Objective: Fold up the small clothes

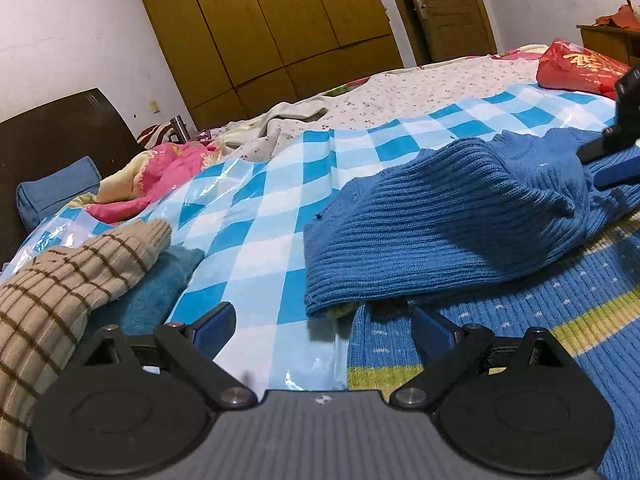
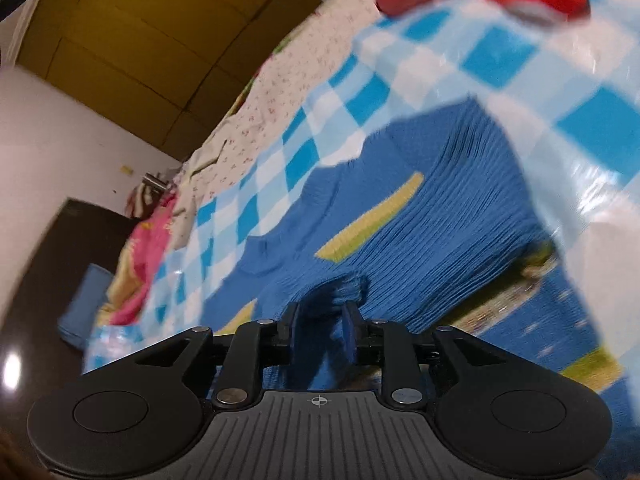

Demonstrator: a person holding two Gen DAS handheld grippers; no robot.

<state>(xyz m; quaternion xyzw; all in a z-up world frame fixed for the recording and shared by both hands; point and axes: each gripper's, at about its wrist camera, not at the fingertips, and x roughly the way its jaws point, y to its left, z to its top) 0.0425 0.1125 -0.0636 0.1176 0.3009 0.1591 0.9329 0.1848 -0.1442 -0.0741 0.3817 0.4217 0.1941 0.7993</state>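
- Left tool (image 1: 323, 326), as we see it from its own camera, stands with its blue pads wide apart and nothing between them, low over the checked plastic sheet (image 1: 256, 216) that covers the bed.
- Right tool (image 2: 322, 320) has its pads close together with a bunched fold of the blue knit sweater (image 2: 432, 216) between them; that view is blurred, so we think the pads may already be loose on the cloth rather than pressing it.
- We find the sweater on the checked sheet, one ribbed part folded back over its striped body with yellow-green bands; in the left view the right tool shows at the far right edge, on the sweater.
- Just left of the left tool lies a beige garment with brown stripes (image 1: 60, 280), resting on a teal cloth (image 1: 160, 284).
- A pink quilt (image 1: 160, 176) and a blue pillow (image 1: 52, 196) crowd the head of the bed by the dark headboard (image 1: 60, 128).
- A red bag (image 1: 576, 68) sits at the far end, beyond the sweater.
- Brown wardrobe doors (image 1: 280, 20) stand behind the bed.
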